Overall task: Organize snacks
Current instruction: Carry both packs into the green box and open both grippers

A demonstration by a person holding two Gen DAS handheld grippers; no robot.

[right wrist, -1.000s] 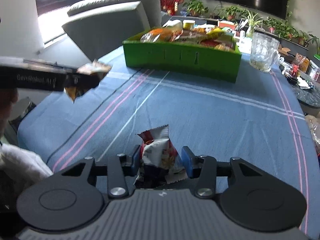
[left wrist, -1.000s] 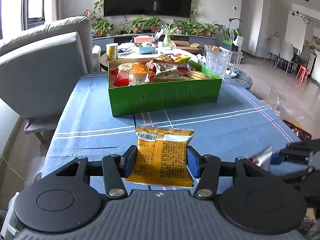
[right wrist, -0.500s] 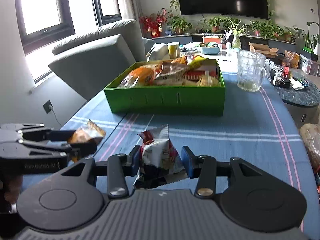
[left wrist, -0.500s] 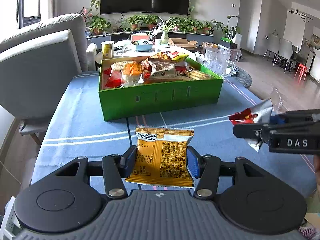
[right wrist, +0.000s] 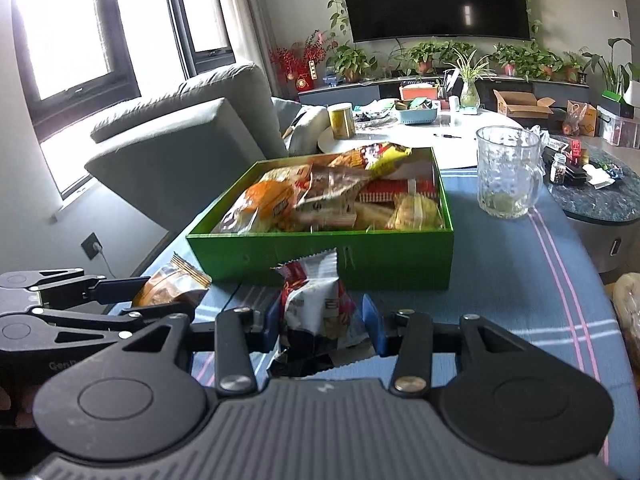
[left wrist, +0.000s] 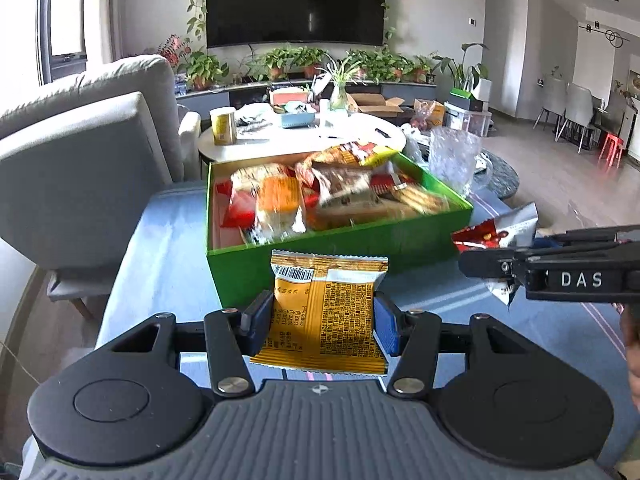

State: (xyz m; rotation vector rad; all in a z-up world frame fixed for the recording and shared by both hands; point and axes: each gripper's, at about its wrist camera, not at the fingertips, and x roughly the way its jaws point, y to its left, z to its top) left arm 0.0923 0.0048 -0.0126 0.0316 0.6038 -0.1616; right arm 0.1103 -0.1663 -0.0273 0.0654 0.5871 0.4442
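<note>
Orange foil snack packet (left wrist: 326,312) sits clamped in the left tool (left wrist: 320,322), just before the green cardboard box (left wrist: 404,246) of snacks on the blue striped tabletop (right wrist: 520,300); the right tool (right wrist: 320,320) grips a crumpled red-and-white snack packet (right wrist: 316,300) (same box's near wall)

Box (left wrist: 336,254) on table (left wrist: 168,264), packed w/ snacks (left wrist: 280,200). Mug (right wrist: 506,172) on table just right of box. Sofa (left wrist: 80,148) left of table. Round table (left wrist: 360,132) behind box, w/ can (left wrist: 223,125) at its left edge. TV (left wrist: 296,0) on far wall, plants (left wrist: 296,58) in row below it. Left gripper (left wrist: 323,316) before box, near its left corner, packet (left wrist: 326,312) btwn fingers, above table. Right gripper (right wrist: 323,320) before box front wall, pouch (right wrist: 316,304) btwn fingers. Left gripper just left of right, side by side.
</note>
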